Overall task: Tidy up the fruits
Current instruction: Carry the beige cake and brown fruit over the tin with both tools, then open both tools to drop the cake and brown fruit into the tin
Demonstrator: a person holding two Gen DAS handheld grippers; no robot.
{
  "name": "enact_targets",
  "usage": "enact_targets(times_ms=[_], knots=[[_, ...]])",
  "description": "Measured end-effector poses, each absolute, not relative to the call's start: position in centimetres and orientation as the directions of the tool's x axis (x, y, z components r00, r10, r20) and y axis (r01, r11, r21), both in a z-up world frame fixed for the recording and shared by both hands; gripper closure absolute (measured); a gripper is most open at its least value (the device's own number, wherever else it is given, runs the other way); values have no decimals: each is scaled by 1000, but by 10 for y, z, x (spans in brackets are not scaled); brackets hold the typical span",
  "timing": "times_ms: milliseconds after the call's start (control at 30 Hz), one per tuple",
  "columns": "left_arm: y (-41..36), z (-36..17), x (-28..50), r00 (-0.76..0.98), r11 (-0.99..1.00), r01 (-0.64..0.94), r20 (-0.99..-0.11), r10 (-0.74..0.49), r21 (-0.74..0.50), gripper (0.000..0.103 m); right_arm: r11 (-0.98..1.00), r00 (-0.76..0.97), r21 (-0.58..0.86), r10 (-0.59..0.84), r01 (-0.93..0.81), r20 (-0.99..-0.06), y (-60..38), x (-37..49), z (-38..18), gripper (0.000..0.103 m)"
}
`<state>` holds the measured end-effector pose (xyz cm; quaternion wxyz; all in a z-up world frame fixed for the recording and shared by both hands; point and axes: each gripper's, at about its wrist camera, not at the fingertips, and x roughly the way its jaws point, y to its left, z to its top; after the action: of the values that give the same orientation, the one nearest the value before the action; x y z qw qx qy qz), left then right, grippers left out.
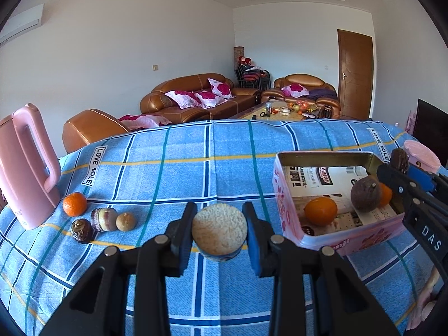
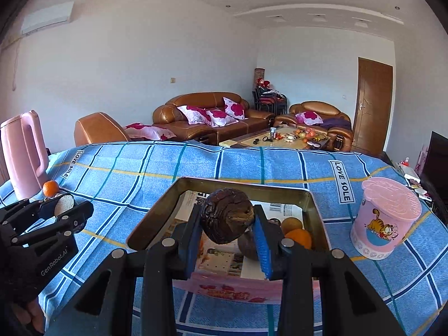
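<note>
My left gripper (image 1: 219,231) is shut on a round rice cake snack (image 1: 219,229) and holds it above the blue plaid cloth, left of the pink tin box (image 1: 288,210). My right gripper (image 2: 228,225) is shut on a dark wrinkled fruit (image 2: 226,219) and holds it over the tin box (image 2: 246,285). The box holds an orange (image 1: 320,210), a brown wrinkled fruit (image 1: 365,193) and another orange (image 2: 299,238). On the cloth at left lie an orange (image 1: 74,203), a wrapped snack (image 1: 103,219), a small brown fruit (image 1: 126,221) and a dark wrinkled piece (image 1: 81,231).
A pink kettle (image 1: 25,168) stands at the table's far left. A pink lidded cup (image 2: 386,218) stands right of the box. Sofas and a coffee table lie beyond the table's far edge.
</note>
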<state>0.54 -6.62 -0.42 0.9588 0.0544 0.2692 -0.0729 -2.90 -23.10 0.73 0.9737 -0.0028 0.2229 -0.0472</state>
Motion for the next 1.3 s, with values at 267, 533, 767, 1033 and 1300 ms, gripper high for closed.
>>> enact_targets(times_ms=[267, 533, 767, 1033, 1300], knots=[[-102, -2, 10, 842, 969, 238, -512, -172, 66, 68, 984, 888, -2, -164, 181, -430, -268, -29, 10, 66], [-155, -2, 23, 796, 939, 342, -539, -274, 28, 68, 956, 865, 28, -250, 291, -435, -309, -28, 11, 66], [-185, -7, 34, 770, 928, 373, -564, -298, 19, 68, 948, 851, 20, -275, 317, -448, -322, -20, 8, 66], [-195, -8, 46, 770, 932, 360, -576, -275, 36, 68, 959, 849, 4, -250, 284, -466, -318, -1, 6, 66], [-191, -14, 57, 730, 933, 360, -624, -281, 2, 68, 973, 831, -22, -209, 231, -515, -308, 25, 1, 66]])
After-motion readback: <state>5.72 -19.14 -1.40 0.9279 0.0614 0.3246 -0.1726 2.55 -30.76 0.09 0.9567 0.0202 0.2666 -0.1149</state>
